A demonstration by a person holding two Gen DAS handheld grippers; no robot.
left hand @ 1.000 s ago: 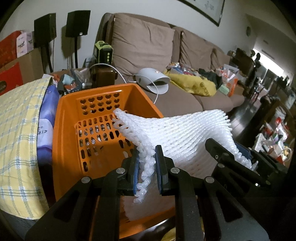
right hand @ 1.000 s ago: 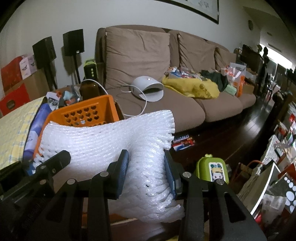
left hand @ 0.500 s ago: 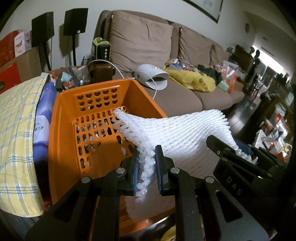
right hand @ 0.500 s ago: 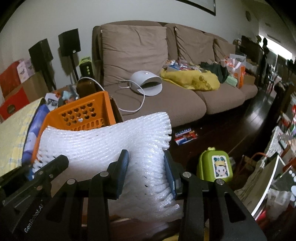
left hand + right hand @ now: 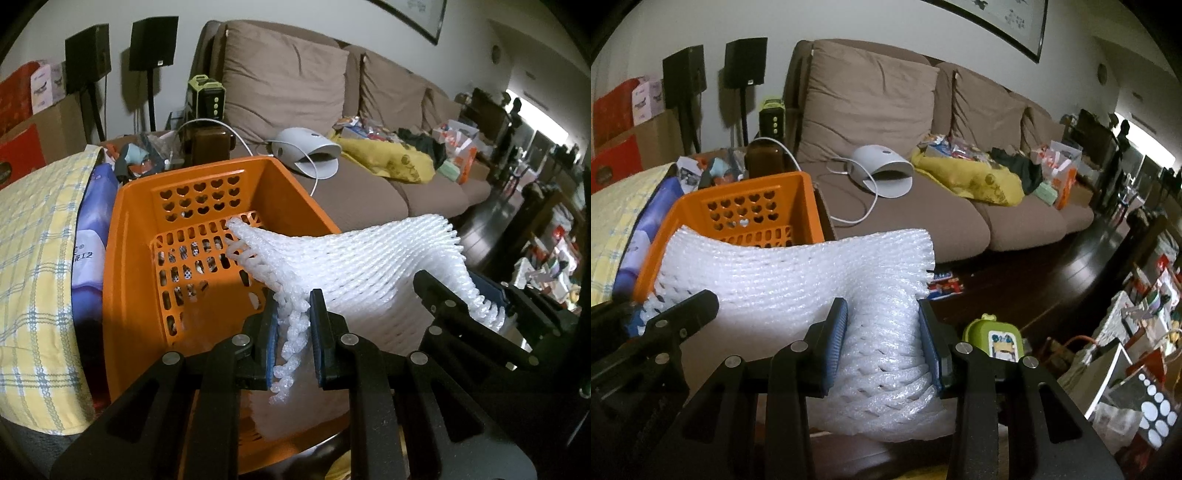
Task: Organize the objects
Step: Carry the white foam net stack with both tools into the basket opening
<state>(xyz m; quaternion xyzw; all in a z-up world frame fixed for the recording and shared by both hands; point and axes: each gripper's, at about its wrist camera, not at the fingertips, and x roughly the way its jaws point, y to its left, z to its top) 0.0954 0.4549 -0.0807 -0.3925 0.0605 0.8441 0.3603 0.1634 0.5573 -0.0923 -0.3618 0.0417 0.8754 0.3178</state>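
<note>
Both wrist views have shifted slightly; the white foam mesh sheet (image 5: 354,273) remains stretched over the orange perforated plastic basket (image 5: 133,236). Left gripper (image 5: 293,332) pinches its frayed edge nearly closed; right gripper (image 5: 882,343) clamps a thicker bunch, jaws wider.

Home living room: brown sofa (image 5: 923,155), speakers (image 5: 744,62), cluttered floor.

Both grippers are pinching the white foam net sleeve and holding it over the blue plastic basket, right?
Not quite: the perforated plastic basket is orange, as the left wrist view shows. Both the left gripper and right gripper do pinch the white foam net sleeve over it.
</note>
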